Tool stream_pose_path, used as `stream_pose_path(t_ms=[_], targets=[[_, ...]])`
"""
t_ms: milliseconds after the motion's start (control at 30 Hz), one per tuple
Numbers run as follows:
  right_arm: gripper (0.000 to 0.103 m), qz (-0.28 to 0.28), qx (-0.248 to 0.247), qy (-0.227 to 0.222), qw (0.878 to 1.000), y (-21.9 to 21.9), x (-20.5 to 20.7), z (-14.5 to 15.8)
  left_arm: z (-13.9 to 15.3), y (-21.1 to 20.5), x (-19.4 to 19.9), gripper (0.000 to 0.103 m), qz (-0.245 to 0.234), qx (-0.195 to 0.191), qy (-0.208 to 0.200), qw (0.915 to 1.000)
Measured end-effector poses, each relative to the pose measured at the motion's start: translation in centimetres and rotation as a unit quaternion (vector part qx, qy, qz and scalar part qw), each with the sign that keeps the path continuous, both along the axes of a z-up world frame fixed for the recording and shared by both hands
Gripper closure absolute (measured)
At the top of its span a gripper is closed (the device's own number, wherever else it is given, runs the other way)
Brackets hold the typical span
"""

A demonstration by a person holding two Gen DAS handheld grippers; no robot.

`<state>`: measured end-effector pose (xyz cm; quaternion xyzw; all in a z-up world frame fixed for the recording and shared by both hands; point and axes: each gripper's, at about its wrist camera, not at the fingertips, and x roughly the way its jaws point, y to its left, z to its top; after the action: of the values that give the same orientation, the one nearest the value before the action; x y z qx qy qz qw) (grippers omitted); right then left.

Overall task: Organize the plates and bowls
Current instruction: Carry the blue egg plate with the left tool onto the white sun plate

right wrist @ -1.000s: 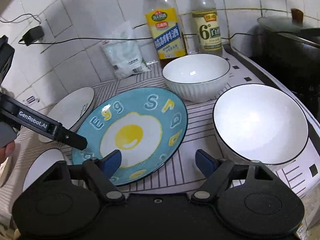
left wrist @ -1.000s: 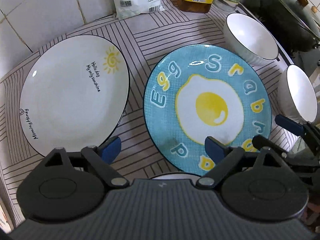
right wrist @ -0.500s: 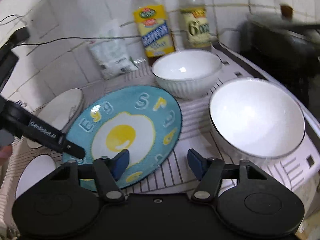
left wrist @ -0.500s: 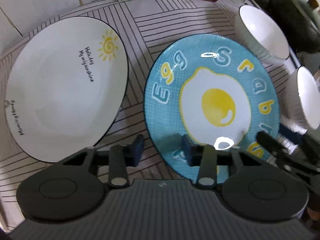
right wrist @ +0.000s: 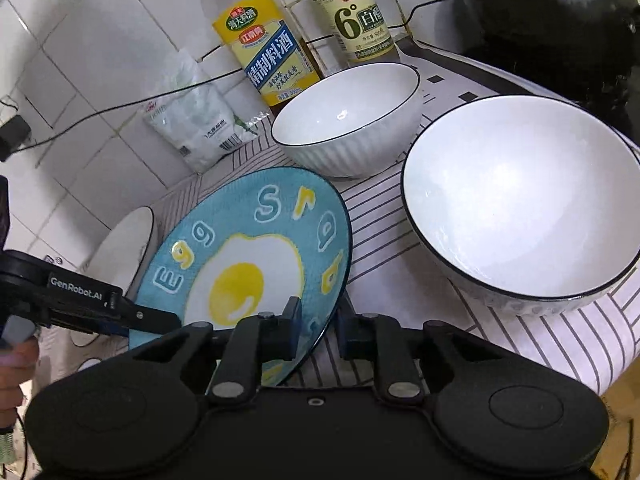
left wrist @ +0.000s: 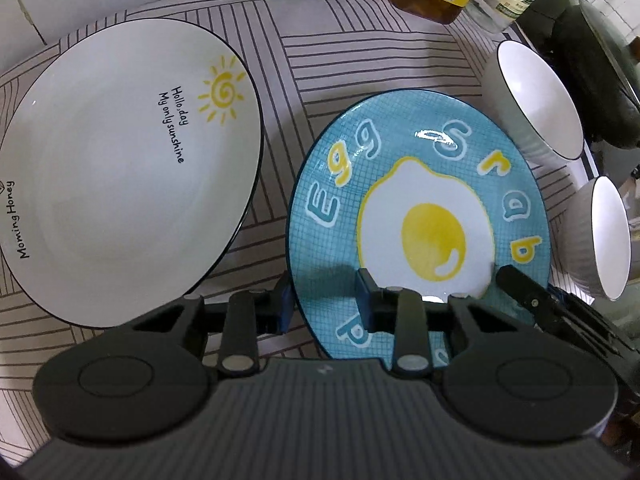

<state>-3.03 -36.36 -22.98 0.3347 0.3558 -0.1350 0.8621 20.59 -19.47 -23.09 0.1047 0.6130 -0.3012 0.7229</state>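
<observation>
Between the left gripper's [left wrist: 326, 300] narrowed blue pads sits the near-left rim of the blue egg plate [left wrist: 416, 220]; whether they actually press it cannot be told. A second ago both pairs of fingers stood wide apart and clear of the plate. The right gripper [right wrist: 316, 330] has likewise drawn its fingers in across the plate's near-right rim, one pad above the surface and one outside the edge; firm contact is unclear.

Left of the egg plate, just apart from it, lies the white sun plate [left wrist: 120, 168] on the striped mat [left wrist: 360, 52]. Two white bowls stand to the right: the far bowl [right wrist: 348, 120] and the near bowl [right wrist: 520, 204].

Both bottles [right wrist: 268, 52] by the far wall are cut off at the top. Counted: two plates, two bowls, two bottles, one bag [right wrist: 196, 128].
</observation>
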Motion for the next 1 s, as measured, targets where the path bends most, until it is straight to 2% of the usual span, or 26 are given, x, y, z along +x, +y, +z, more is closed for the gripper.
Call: stream_pose_path(t_ms=[200,333,433,633,1000], targets=[[0.084,0.026,0.024,0.008,0.999,-0.9,0.6,0.3,0.5,-0.3,1.0,0.072,0.008,0.008,0.003,0.9999],[0.084,0.039,0.019,0.008,0.999,-0.8,0.9,0.9,1.2,0.0,0.1,0.072,0.003,0.011,-0.029,0.9995],[0.084,0.039,0.015,0.007,0.999,-0.5,1.2,1.0,1.8,0.3,0.1,0.072,0.007,0.010,-0.030,0.9995],[0.084,0.049,0.009,-0.013,0.999,-0.6,1.3,1.7,3.4,0.6,-0.7,0.070,-0.010,0.016,-0.058,0.9982],[0.084,0.072,-0.002,-0.040,0.997,0.1,1.8,4.8,6.7,4.2,-1.0,0.070,0.027,-0.018,-0.060,0.9977]])
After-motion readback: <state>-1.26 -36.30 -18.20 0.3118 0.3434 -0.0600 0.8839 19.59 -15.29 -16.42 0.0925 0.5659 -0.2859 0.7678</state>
